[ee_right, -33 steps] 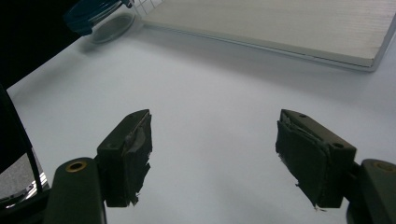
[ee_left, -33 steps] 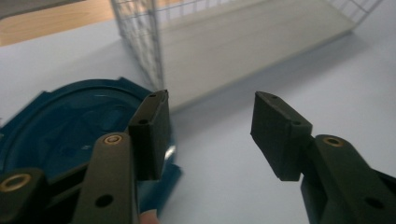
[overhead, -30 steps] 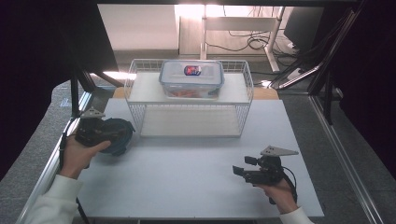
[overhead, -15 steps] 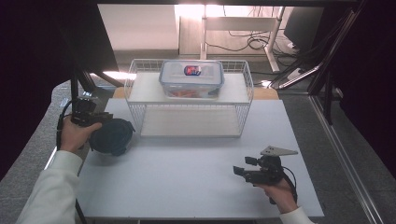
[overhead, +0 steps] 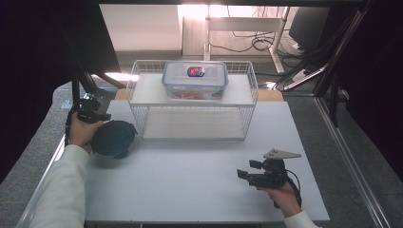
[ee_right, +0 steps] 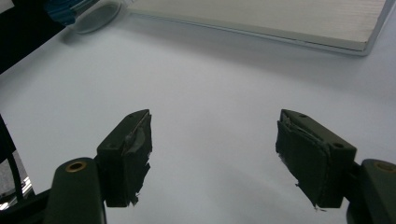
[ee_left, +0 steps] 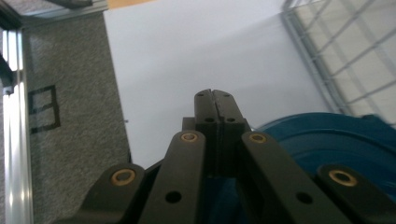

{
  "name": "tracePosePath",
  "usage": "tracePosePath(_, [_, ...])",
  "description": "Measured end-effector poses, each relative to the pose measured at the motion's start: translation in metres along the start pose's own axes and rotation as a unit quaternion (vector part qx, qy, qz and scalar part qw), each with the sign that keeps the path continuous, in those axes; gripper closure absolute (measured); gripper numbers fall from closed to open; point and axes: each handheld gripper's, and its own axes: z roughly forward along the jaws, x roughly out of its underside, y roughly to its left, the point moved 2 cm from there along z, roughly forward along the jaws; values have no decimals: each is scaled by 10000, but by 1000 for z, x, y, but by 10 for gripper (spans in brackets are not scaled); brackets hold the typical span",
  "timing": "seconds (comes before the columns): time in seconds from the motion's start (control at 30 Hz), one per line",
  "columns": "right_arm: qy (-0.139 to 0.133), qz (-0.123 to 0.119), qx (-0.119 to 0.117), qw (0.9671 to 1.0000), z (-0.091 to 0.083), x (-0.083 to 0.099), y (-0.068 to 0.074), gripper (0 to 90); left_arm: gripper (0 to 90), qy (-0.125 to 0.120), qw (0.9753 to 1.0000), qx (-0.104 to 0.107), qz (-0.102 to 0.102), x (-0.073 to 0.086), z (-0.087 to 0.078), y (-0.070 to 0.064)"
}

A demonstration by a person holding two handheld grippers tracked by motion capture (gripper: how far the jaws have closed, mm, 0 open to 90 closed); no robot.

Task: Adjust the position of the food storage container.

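A dark blue round bowl-like thing (overhead: 113, 138) lies on the white table (overhead: 190, 180) at its left edge, just left of the wire rack. My left gripper (overhead: 91, 105) is held over the far left side of it, jaws shut with nothing seen between their tips (ee_left: 215, 95); the blue thing (ee_left: 336, 140) lies below and to the right of them. My right gripper (overhead: 244, 169) rests low at the front right of the table, open and empty (ee_right: 212, 140), pointing left across bare table.
A white wire rack (overhead: 192, 102) stands at the back centre, with a clear lidded food container (overhead: 195, 80) on its top shelf. Its lower shelf board (ee_right: 280, 18) lies ahead of the right gripper. Grey floor (ee_left: 70, 116) borders the table's left edge.
The left hand has drawn its gripper back toward the table's far left edge, off the blue thing, which now shows more fully. The right gripper has stayed put.
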Motion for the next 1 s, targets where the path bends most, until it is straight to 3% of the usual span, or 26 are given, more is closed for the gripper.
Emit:
tracePosePath(0.1, [28, 28, 18, 10000, 1, 1, -2, 267, 896, 139, 9999, 64, -22, 3, 6, 4])
tracePosePath(0.37, [37, 29, 16, 10000, 2, 2, -2, 267, 900, 132, 9994, 324, 81, 7, 7, 5])
tracePosePath(0.6, [37, 25, 10, 10000, 2, 2, -3, 267, 900, 232, 9974, 475, 481, 11, 3, -6])
tracePosePath(0.73, [46, 29, 0, 10000, 2, 2, -2, 267, 900, 361, 9959, 417, 722, 15, -2, -14])
tracePosePath(0.87, [63, 27, -14, 10000, 3, 2, -2, 267, 900, 321, 9943, 669, 770, 24, -6, -19])
tracePosePath(1.0, [74, 5, -38, 10000, 4, 2, 0, 267, 900, 246, 9934, 780, 803, 30, -9, -27])
